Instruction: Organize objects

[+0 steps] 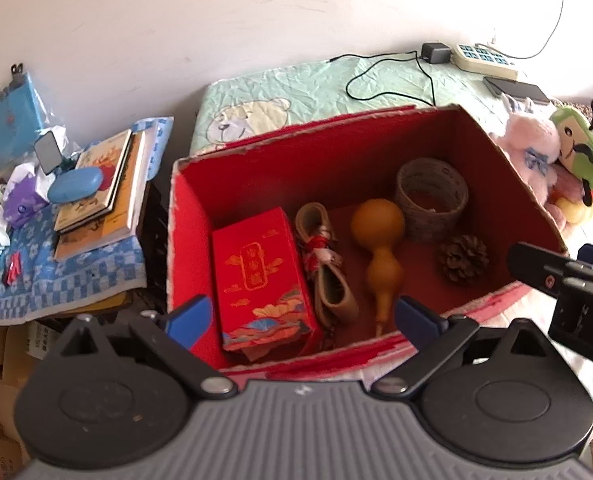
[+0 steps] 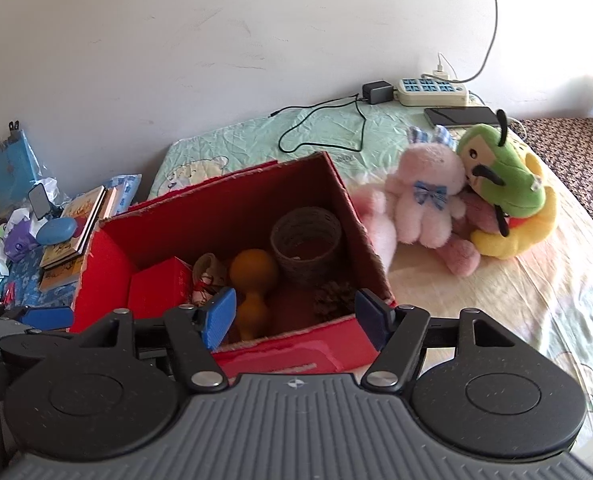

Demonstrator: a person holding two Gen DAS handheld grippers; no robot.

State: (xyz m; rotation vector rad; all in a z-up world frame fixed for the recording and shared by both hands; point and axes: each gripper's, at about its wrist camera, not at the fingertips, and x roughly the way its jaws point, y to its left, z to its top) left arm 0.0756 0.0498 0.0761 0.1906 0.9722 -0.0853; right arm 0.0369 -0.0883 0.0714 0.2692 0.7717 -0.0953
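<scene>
- The left gripper (image 1: 302,316) hangs over the near rim of the red cardboard box (image 1: 188,208), its blue-padded fingers (image 1: 190,320) spread wide with nothing between them.
- Straight ahead of it, inside the box, a red gift carton (image 1: 262,280) lies just past the left pad, with a bundle of tan strap (image 1: 328,264) tied in red beside it.
- A brown gourd (image 1: 380,248) lies ahead toward the right pad (its narrow end points back at the gripper).
- Farther ahead and right sit a woven basket (image 1: 432,196) and, nearer, a pine cone (image 1: 462,258).
- The right gripper (image 2: 296,318) hovers at the same box's near wall, fingers likewise apart and holding nothing.
- Ahead and to its right, outside the box on the bed sheet (image 2: 516,300), a pink plush rabbit (image 2: 428,196) leans against a green and yellow plush toy (image 2: 508,188); they touch.
- Far ahead lie a power strip (image 2: 432,90), a black adapter (image 2: 378,92) and a dark phone (image 2: 462,116).
- Off to the left, a stack of books (image 1: 96,196) carries a blue case (image 1: 76,184).
</scene>
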